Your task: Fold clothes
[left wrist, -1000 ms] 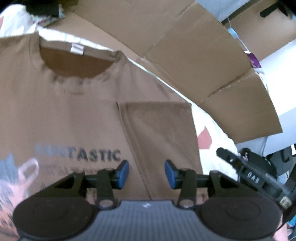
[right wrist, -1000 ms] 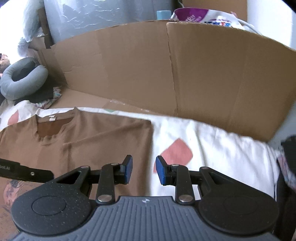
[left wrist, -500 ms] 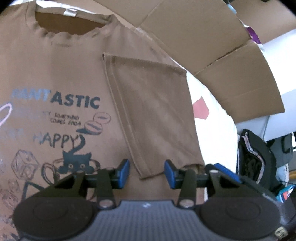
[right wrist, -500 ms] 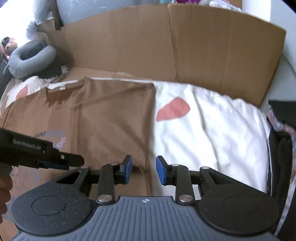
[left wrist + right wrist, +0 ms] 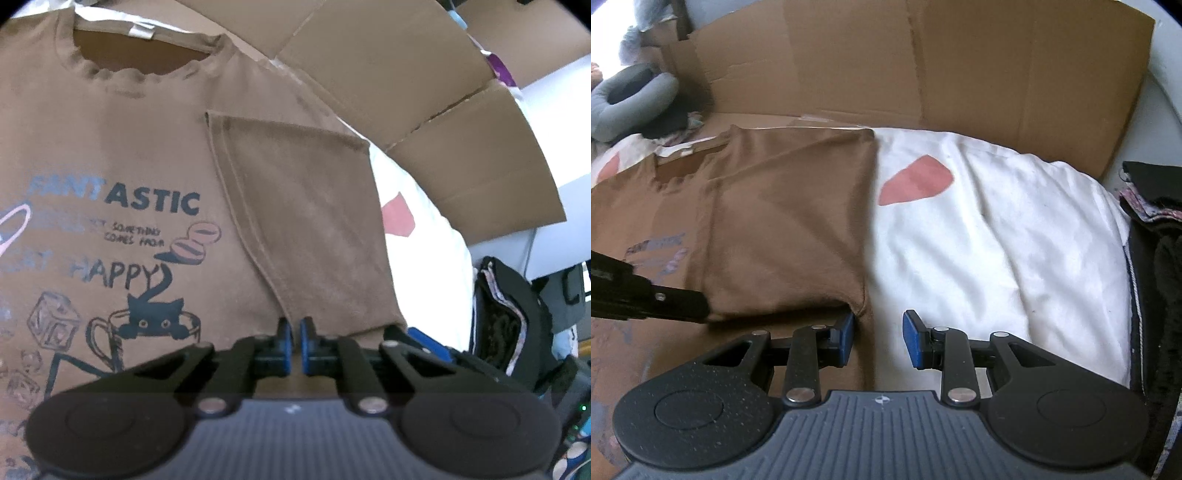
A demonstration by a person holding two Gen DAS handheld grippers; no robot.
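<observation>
A brown T-shirt (image 5: 122, 155) with a cat print and the word "FANTASTIC" lies flat, face up, on a white sheet (image 5: 997, 229). Its right sleeve (image 5: 306, 221) is folded inward over the chest. My left gripper (image 5: 295, 332) is shut on the lower corner of that folded sleeve. In the right wrist view the same T-shirt (image 5: 783, 214) fills the left half, and the left gripper's black finger (image 5: 665, 295) reaches in at the sleeve's lower edge. My right gripper (image 5: 878, 325) stands open over the shirt's right edge, its left pad touching the fold's corner.
A cardboard wall (image 5: 960, 66) stands along the far side of the bed. The sheet carries a pink patch (image 5: 916, 181). Dark clothes (image 5: 1160, 258) are piled at the right edge. A grey cushion (image 5: 631, 99) lies at the far left.
The left jaws have closed on the sleeve's lower corner. Both grippers have dropped closer to the shirt, and the right one has come to the shirt's right edge.
</observation>
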